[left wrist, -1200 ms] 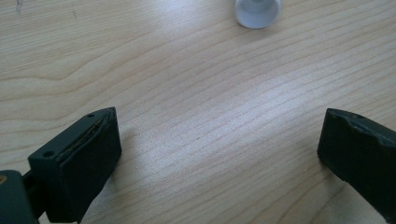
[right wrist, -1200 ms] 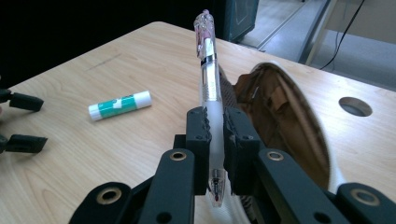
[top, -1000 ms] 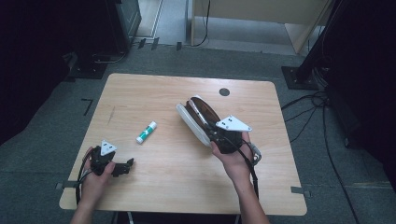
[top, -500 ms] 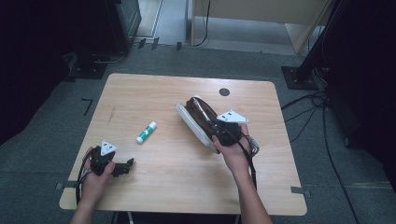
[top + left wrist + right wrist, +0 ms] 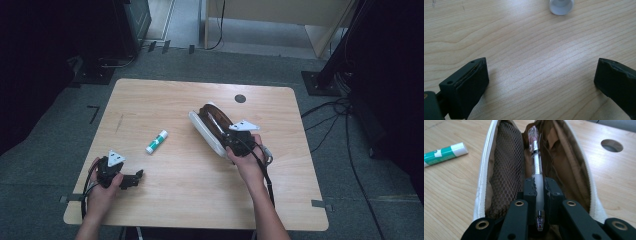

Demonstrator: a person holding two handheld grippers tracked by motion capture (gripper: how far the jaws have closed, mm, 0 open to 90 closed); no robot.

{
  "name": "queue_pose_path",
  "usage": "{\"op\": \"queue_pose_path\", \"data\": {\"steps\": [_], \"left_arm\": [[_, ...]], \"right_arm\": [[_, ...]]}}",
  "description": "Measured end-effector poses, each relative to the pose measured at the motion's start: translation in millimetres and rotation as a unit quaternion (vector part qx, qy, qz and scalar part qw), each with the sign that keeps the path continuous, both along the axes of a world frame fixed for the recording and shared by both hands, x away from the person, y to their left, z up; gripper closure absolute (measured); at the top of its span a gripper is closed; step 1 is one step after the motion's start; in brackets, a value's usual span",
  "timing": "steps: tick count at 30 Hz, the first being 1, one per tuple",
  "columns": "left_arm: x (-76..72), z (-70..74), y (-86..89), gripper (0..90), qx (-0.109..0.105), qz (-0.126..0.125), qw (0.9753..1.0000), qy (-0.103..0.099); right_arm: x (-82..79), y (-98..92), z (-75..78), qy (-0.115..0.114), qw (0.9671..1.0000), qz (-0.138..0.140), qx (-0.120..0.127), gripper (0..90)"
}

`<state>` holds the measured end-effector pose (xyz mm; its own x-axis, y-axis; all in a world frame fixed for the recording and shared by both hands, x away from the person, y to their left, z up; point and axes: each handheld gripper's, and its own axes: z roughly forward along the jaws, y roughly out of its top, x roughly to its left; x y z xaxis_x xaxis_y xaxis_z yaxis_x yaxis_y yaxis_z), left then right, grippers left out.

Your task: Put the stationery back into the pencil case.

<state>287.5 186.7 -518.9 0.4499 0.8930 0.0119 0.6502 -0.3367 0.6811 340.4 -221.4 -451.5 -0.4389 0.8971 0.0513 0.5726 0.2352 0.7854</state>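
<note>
Setting: light wooden table [image 5: 165, 210] stood on a grey floor, with dark stands around it.
Right gripper [image 5: 538, 195]: its jaws were pressed onto a clear pen [image 5: 537, 173], pinching the frosted grip near the tip; the pen's barrel ran straight ahead between the jaws, its pink clip end farthest away.
Pen's place: it hung over the open mouth of a pencil case [image 5: 506, 167], directly ahead of and below the right gripper, between the brown mesh pocket on one side and the tan lining on the other.
Pencil case, high view: white-edged and brown inside [image 5: 210, 122], it lay unzipped just beyond the right gripper [image 5: 239, 142].
Left gripper [image 5: 541, 82]: its jaws stood wide apart with only bare wood between them; in the high view it sat low [image 5: 131, 179] near the person's edge, well apart from the case.
Glue stick: green and white [image 5: 156, 141], it lay ahead of the left gripper, its white end [image 5: 561, 5] facing the jaws.
</note>
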Motion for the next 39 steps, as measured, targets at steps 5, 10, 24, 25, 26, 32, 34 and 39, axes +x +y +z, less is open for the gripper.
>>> {"op": "queue_pose_path", "data": {"steps": [5,10,24,25,26,32,34,39], "left_arm": [[0.0,0.0,0.0,0.0,0.000,0.000,1.0000,0.000],[0.0,0.0,0.0,0.0,0.000,0.000,1.0000,0.000],[0.0,0.0,0.0,0.0,0.000,0.000,1.0000,0.000],[0.0,0.0,0.0,0.0,0.000,0.000,1.0000,0.000],[0.0,0.0,0.0,0.0,0.000,0.000,1.0000,0.000],[0.2,-0.1,-0.3,0.0,-0.001,0.000,1.0000,0.000],[0.2,-0.1,-0.3,0.0,-0.001,0.000,1.0000,0.000],[0.1,-0.1,-0.4,0.0,-0.001,0.000,1.0000,0.000]], "right_arm": [[3.1,0.0,-7.7,0.016,0.9999,-0.003,0.003,81.3],[4.6,-1.3,-14.4,0.030,0.9995,-0.008,-0.001,81.3],[7.6,-1.7,-19.5,0.054,0.9985,-0.003,-0.010,80.2],[7.6,-1.7,-19.5,0.054,0.9985,-0.002,-0.010,80.2],[7.5,-1.7,-19.5,0.053,0.9985,-0.002,-0.010,80.2],[6.5,-2.2,-17.7,0.049,0.9988,-0.004,-0.008,80.2],[5.4,-2.9,-15.8,0.045,0.9990,-0.005,-0.007,79.8],[3.8,-6.1,-12.0,0.036,0.9994,-0.003,0.000,77.3]]}}
